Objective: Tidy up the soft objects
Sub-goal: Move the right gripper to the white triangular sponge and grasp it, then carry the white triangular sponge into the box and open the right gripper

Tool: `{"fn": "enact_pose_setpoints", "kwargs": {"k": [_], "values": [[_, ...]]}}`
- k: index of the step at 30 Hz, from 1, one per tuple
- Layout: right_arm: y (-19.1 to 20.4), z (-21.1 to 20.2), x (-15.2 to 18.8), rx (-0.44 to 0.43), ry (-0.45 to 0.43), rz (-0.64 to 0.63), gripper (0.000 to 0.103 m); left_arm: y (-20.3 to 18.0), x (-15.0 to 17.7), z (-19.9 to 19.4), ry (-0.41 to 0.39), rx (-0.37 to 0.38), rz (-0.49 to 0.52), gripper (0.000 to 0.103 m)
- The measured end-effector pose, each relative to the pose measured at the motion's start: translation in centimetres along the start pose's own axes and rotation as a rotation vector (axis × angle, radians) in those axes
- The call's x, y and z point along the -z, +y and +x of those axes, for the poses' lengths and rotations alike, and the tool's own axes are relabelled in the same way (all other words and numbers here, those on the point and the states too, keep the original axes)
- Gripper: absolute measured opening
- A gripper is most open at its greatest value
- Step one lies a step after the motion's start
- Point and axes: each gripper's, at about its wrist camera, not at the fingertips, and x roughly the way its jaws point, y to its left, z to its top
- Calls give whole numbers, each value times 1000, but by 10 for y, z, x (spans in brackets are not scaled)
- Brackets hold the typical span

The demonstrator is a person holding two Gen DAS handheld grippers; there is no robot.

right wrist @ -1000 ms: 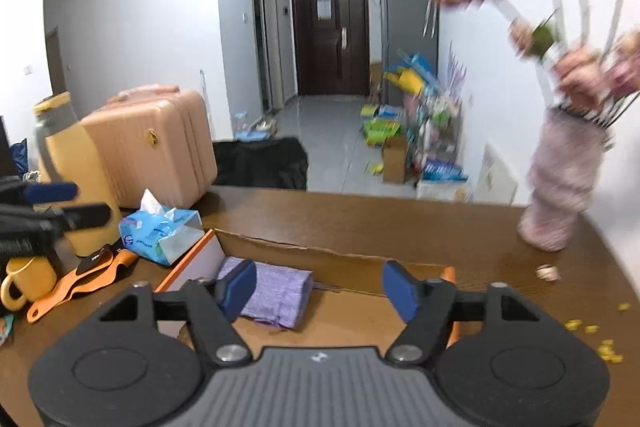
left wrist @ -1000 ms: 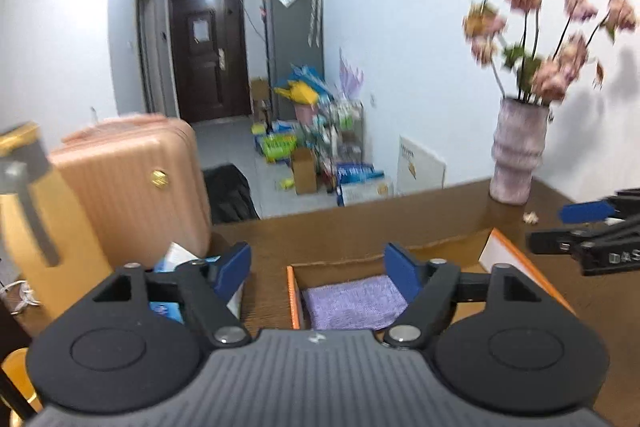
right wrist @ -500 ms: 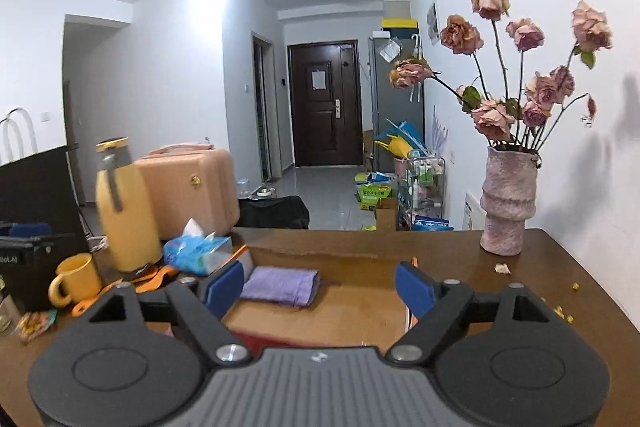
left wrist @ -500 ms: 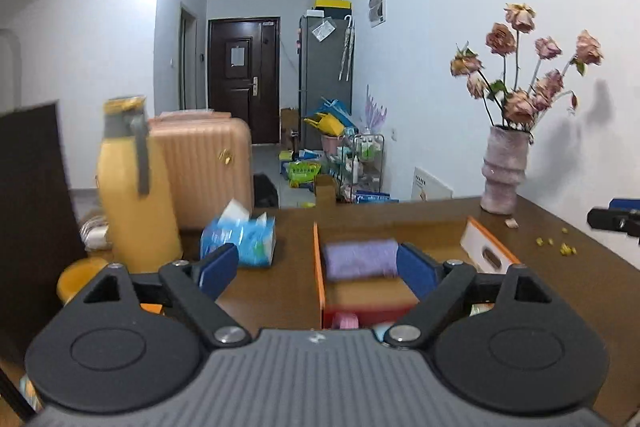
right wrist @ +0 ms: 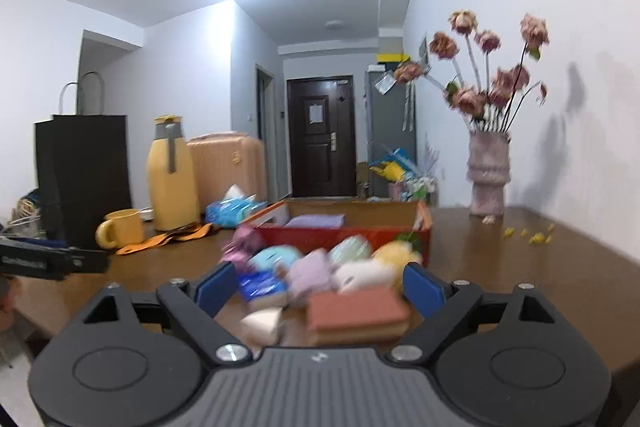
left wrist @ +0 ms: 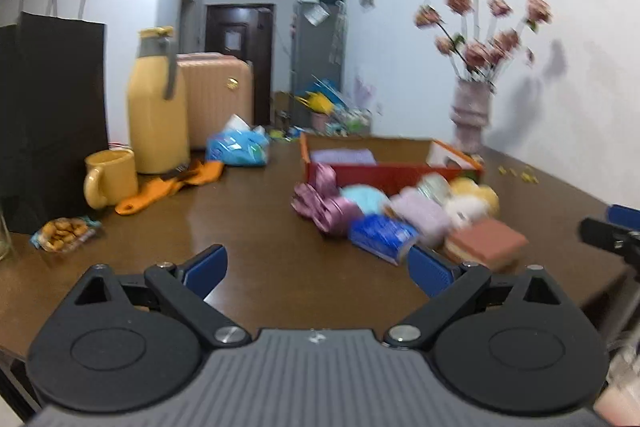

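An orange-walled cardboard box [left wrist: 384,174] stands mid-table with a folded purple cloth [left wrist: 343,156] inside. In front of it lies a blurred pile of soft things: a pink plush [left wrist: 320,199], a light blue ball [left wrist: 362,197], a lilac towel roll [left wrist: 424,217], a blue packet [left wrist: 380,237], a yellow plush [left wrist: 478,193] and a brick-red sponge [left wrist: 486,239]. My left gripper [left wrist: 316,265] hangs over bare table left of the pile, jaws opening, nothing between them. My right gripper [right wrist: 318,285] faces the pile, jaws opening, the sponge [right wrist: 356,309] just ahead, untouched.
At the table's left stand a black paper bag [left wrist: 48,115], a yellow flask [left wrist: 158,107], a yellow mug [left wrist: 110,177], an orange cloth [left wrist: 172,185], a blue tissue pack [left wrist: 238,145] and a snack bag [left wrist: 64,229]. A vase of flowers [left wrist: 472,115] stands at the back right.
Both grippers have drawn back from over the box and sunk toward the table. The pile in front of the box has come into view. Both pairs of jaws have widened.
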Motion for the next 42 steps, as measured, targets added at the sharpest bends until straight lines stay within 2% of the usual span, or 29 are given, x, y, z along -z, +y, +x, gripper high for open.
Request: {"fn": "enact_pose_setpoints", "kwargs": {"k": [3,6,11,13,18,22,24,25,26,27,31,35,40,42], "values": [[13,4,9,-47,51,-23,90,-4,2,1,3,13,24,99],[21,8,8,-25,42,-51,90,-2,4,5,2,26,4,100],[14,17,11,-18,53,3,90,-4,10,23,44,29,2,100],[14,29,18,-45,74,16,88,-4,12,36,56,20,6,100],[32,89,32,-115,172,-64,71,-2,15,70,77,9,10,99],[43,139,35,-105,253,-126,57,-2,10,89,67,19,17,96],[43,160,37,-103,310,-118,50,-3,5,99,60,26,24,88],[43,168,39,-106,331,-112,38,-5,1,106,63,29,30,87],[42,173,40,-108,343,-103,30,-6,-3,112,67,31,34,81],[41,174,39,-119,339,-91,30,-9,-7,119,69,36,39,73],[24,158,22,-158,267,-36,29,-27,-30,155,76,118,68,64],[-4,145,-1,-118,192,-9,30,-51,-52,208,130,152,82,51],[-35,149,-7,-62,187,27,30,-60,-57,254,205,145,67,31],[-42,156,-5,-62,198,47,30,-56,-53,262,242,167,43,17]]}}
